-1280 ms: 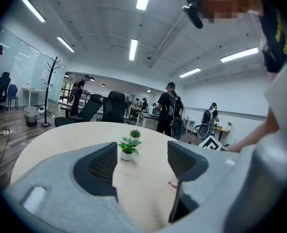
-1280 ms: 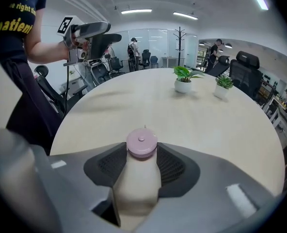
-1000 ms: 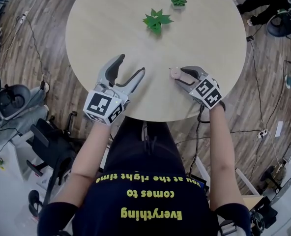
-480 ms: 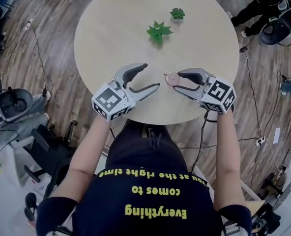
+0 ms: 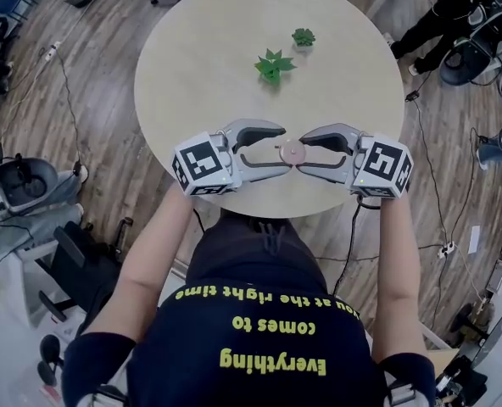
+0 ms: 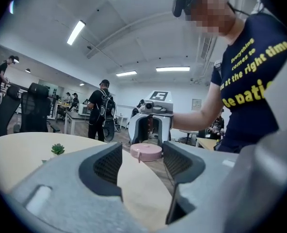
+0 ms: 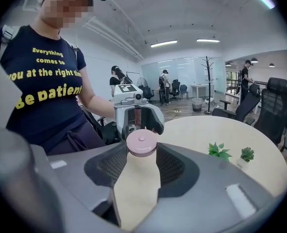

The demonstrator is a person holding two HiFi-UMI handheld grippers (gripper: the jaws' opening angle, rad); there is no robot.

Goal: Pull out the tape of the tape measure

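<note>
A small round pink tape measure (image 5: 292,152) hangs above the near edge of the round table (image 5: 200,66), with my right gripper (image 5: 300,151) shut on it at the fingertips. In the right gripper view the pink tape measure (image 7: 142,142) sits between the pads. My left gripper (image 5: 285,148) faces it from the left, open, its jaws just now closing. In the left gripper view the tape measure (image 6: 146,151) and its small hanging tab lie just past my left fingertips (image 6: 112,154); the pads do not press on it. The right gripper (image 6: 152,123) shows behind it.
Two small green plants (image 5: 273,64) (image 5: 303,36) stand on the far half of the table. Office chairs (image 5: 18,181), cables and a person's legs (image 5: 442,11) surround the table on the wooden floor. People stand in the background of both gripper views.
Both grippers have risen and come together. The right one lifted the tape measure off the table. The left one swung right to face it, and its jaws narrowed a little.
</note>
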